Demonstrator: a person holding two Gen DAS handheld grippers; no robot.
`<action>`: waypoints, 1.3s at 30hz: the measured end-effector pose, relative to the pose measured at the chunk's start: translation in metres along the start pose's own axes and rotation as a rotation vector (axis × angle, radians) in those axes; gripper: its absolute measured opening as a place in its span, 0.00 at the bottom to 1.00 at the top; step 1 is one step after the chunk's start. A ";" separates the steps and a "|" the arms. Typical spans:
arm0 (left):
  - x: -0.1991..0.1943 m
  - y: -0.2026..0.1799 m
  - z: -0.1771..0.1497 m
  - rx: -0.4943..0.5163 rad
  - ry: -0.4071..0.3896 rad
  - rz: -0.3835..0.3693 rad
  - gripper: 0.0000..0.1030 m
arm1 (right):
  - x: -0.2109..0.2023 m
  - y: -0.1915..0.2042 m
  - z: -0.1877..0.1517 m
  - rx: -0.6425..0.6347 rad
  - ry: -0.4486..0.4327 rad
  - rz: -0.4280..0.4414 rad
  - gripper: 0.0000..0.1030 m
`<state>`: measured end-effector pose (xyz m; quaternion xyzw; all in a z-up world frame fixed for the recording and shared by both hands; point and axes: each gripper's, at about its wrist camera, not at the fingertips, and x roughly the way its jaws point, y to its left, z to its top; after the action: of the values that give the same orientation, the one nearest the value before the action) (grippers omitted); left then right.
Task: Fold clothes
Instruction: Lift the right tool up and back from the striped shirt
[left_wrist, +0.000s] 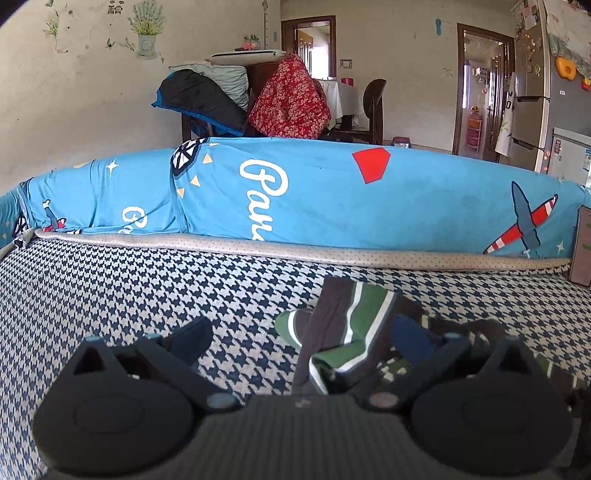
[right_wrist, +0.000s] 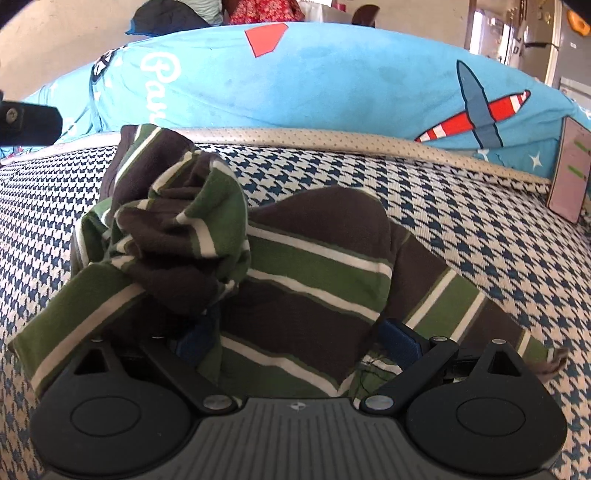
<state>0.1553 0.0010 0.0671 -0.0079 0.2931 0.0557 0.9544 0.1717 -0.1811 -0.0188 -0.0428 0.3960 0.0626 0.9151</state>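
A crumpled garment (right_wrist: 314, 258) with green, brown and white stripes lies on the houndstooth-covered surface (right_wrist: 480, 229). One part is bunched up in a raised knot (right_wrist: 184, 229). My right gripper (right_wrist: 297, 339) is open. Its blue-tipped fingers (right_wrist: 399, 336) stand wide apart, low in the fabric, which drapes over and between them. In the left wrist view the garment (left_wrist: 351, 332) lies just ahead and to the right. My left gripper (left_wrist: 301, 339) is open too. Its right fingertip sits at the cloth's edge and its left fingertip (left_wrist: 192, 336) is over bare cover.
A long blue bolster (left_wrist: 314, 192) printed with planes and lettering runs along the far edge of the surface. A phone (right_wrist: 569, 170) leans against it at the right. Beyond are a chair piled with clothes (left_wrist: 288, 99), a doorway and a fridge (left_wrist: 532, 81).
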 end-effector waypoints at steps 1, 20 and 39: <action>0.000 0.002 -0.002 -0.003 0.008 0.002 1.00 | -0.005 -0.002 -0.004 0.009 0.005 0.002 0.94; -0.057 0.027 -0.078 -0.051 0.126 0.084 1.00 | -0.059 -0.003 -0.025 -0.055 -0.003 -0.009 0.96; -0.111 -0.001 -0.103 -0.026 0.195 0.030 1.00 | -0.108 -0.023 -0.054 0.014 -0.052 0.045 0.96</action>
<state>0.0068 -0.0165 0.0444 -0.0214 0.3839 0.0729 0.9202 0.0628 -0.2198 0.0238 -0.0258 0.3735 0.0817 0.9236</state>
